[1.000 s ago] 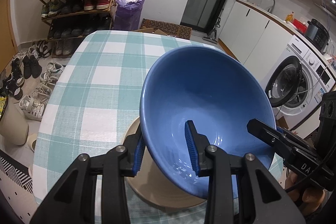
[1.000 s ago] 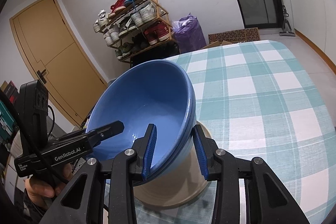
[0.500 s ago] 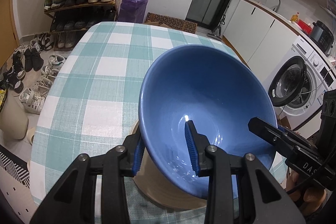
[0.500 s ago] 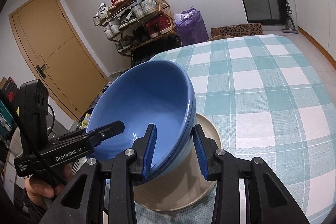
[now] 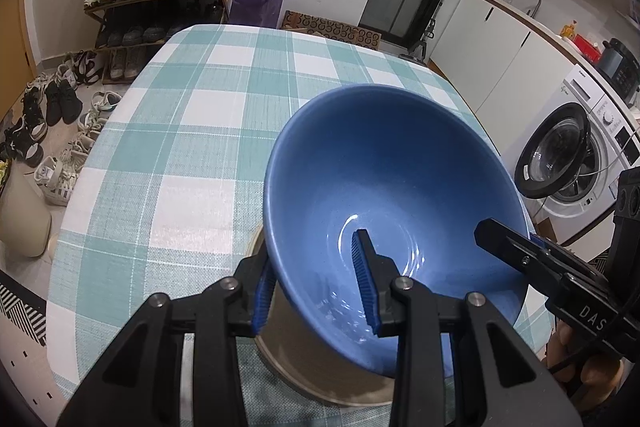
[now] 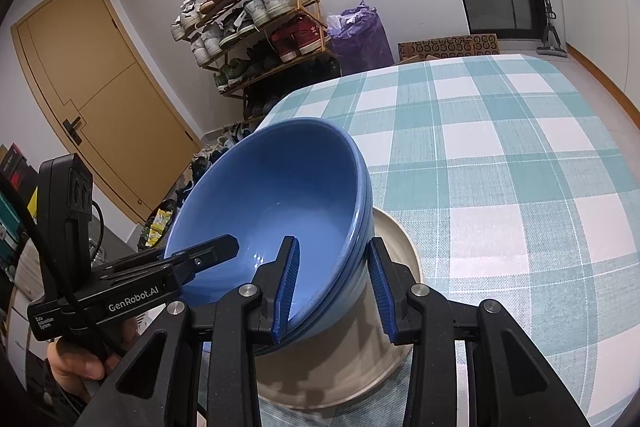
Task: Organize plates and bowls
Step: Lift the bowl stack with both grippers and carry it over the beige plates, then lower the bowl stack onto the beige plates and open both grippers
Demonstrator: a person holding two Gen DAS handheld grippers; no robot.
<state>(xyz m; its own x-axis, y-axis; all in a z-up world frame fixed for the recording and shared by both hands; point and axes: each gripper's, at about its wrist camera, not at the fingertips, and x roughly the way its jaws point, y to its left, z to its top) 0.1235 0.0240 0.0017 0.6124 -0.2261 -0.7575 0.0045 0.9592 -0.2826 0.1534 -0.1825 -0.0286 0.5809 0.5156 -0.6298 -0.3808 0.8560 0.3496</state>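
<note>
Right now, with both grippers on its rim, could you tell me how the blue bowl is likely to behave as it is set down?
The blue bowl looks glazed and glossy, so it may slip between the jaws. It seems rigid ceramic, probably chipping if knocked on the beige plate below. Gripped at opposite rims by the left gripper and right gripper, it hangs tilted and could swing if one lets go.

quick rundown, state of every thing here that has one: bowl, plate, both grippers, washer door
blue bowl: tilted, empty, held above the plate by both grippers
beige plate: flat on the checked table, empty
left gripper: shut on the bowl's rim, one finger inside, one outside
right gripper: shut on the opposite rim, same way
washing machine door: open
yellow door: closed
</note>
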